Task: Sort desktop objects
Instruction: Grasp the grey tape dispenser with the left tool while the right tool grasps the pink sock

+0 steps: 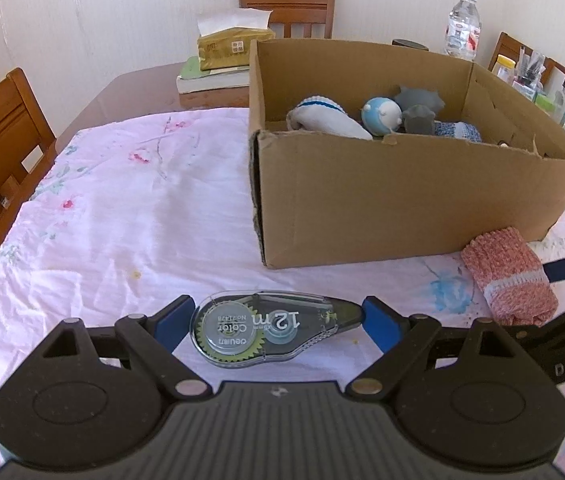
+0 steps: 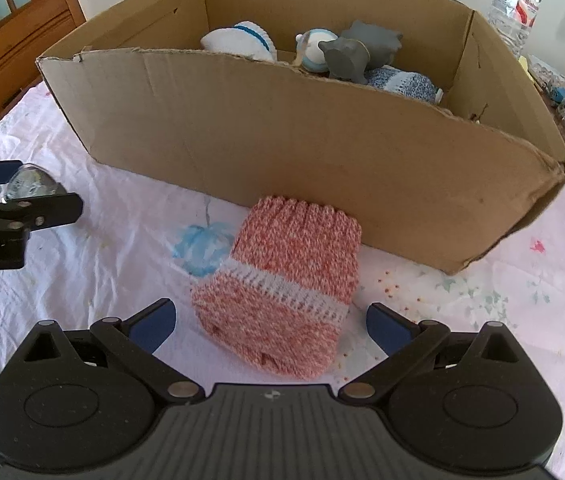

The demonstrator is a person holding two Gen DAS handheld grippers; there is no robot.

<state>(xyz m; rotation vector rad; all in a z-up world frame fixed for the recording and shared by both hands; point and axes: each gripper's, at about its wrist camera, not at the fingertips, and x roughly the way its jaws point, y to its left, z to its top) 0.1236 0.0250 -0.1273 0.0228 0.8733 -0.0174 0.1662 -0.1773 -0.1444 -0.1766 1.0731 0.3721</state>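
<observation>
The left hand-held gripper (image 1: 278,322) clamps a glossy clear-plastic, teardrop-shaped correction tape (image 1: 270,330) between blue pads, in front of the cardboard box (image 1: 382,200). The right hand-held gripper (image 2: 270,318) gapes around a nubbly pink knitted sock (image 2: 282,280) touching that box's wall.

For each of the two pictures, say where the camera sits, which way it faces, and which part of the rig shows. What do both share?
Left wrist: on the left gripper, facing down-forward at the correction tape gripped lengthwise between its pads.
Right wrist: on the right gripper, facing down at the pink sock between open jaws.
Shared: cardboard box, sock, each other's gripper.
</observation>
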